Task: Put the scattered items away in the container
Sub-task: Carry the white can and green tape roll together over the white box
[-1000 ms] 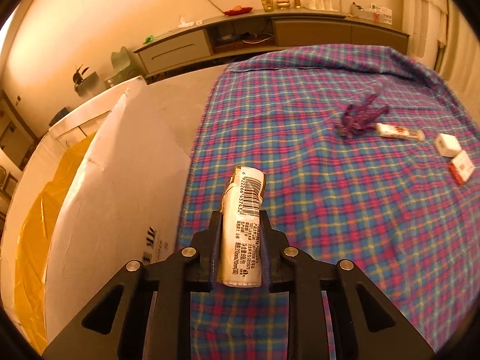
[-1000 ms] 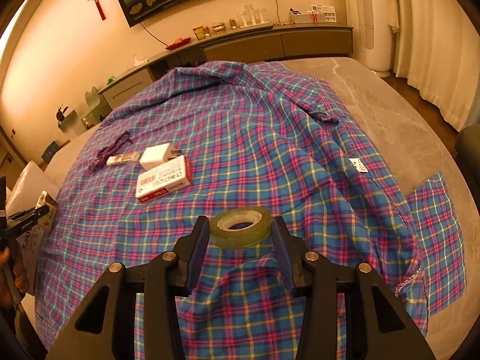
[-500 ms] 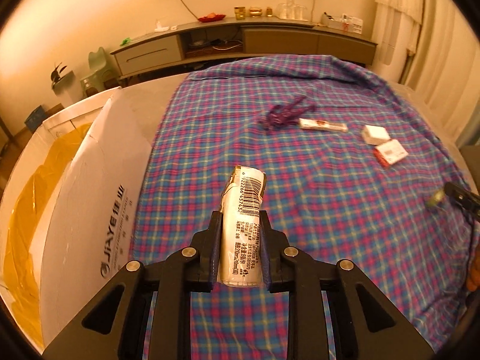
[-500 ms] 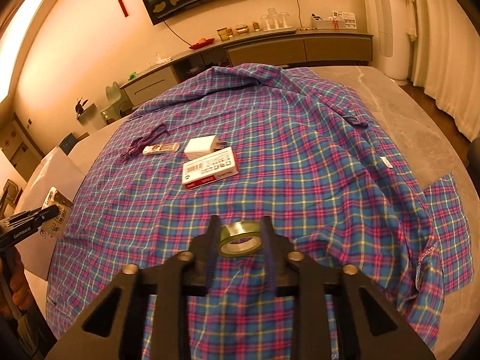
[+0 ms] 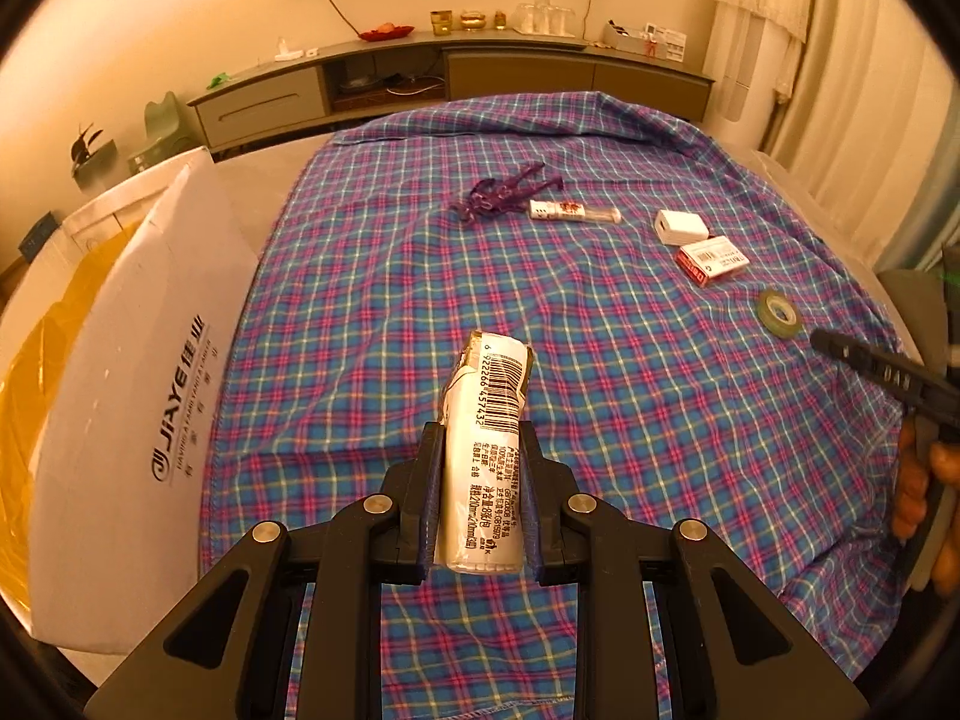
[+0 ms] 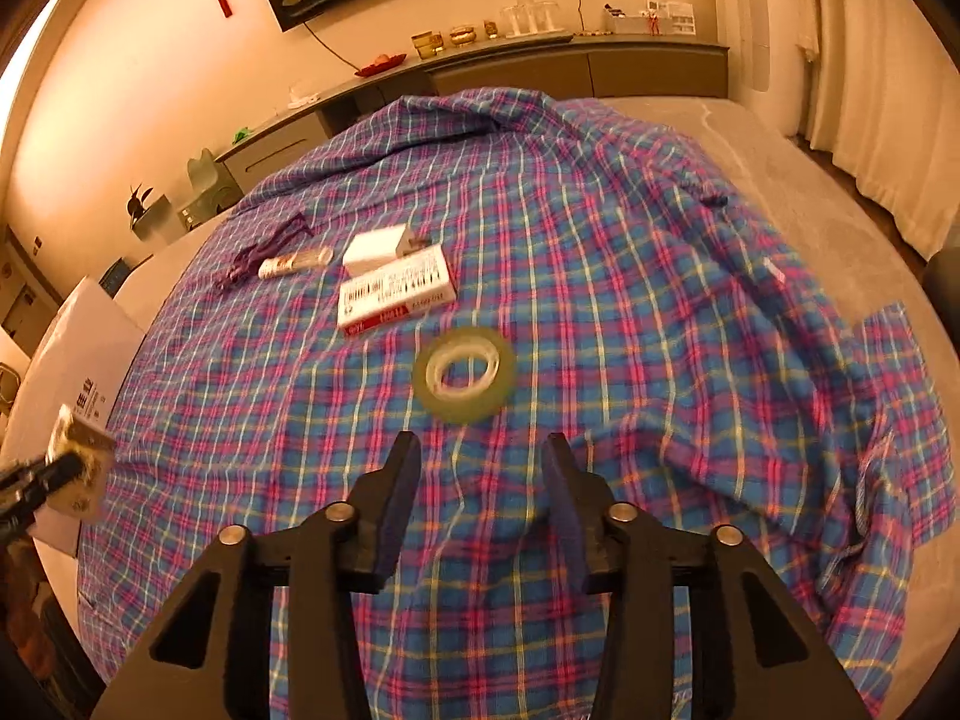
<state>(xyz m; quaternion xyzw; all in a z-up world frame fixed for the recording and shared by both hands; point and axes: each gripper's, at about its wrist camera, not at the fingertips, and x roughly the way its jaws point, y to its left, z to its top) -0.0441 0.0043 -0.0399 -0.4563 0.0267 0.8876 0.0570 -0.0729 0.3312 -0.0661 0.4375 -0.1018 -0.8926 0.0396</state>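
My left gripper [image 5: 478,450] is shut on a white tissue pack [image 5: 483,450] with a barcode, held above the plaid cloth. The white cardboard box [image 5: 144,396] with a yellow liner stands to its left, flap up. My right gripper [image 6: 480,468] has its jaws opening, nothing between them. The clear tape roll [image 6: 465,373] lies flat on the cloth just beyond its fingertips; the same tape roll [image 5: 779,313] shows at the right of the left wrist view. A red-and-white box [image 6: 393,295], a white charger [image 6: 378,249], a small tube [image 6: 294,264] and a purple string [image 6: 258,255] lie farther back.
The plaid cloth [image 6: 600,300] covers a grey table and bunches into folds at the right. A low cabinet [image 5: 450,78] with glassware lines the far wall. A person's hand [image 5: 924,480] grips the right tool at the frame edge.
The right gripper shut over the tape roll, then spread apart; the roll now lies flat on the cloth ahead of it. The left gripper carried the tissue pack rightward, away from the box.
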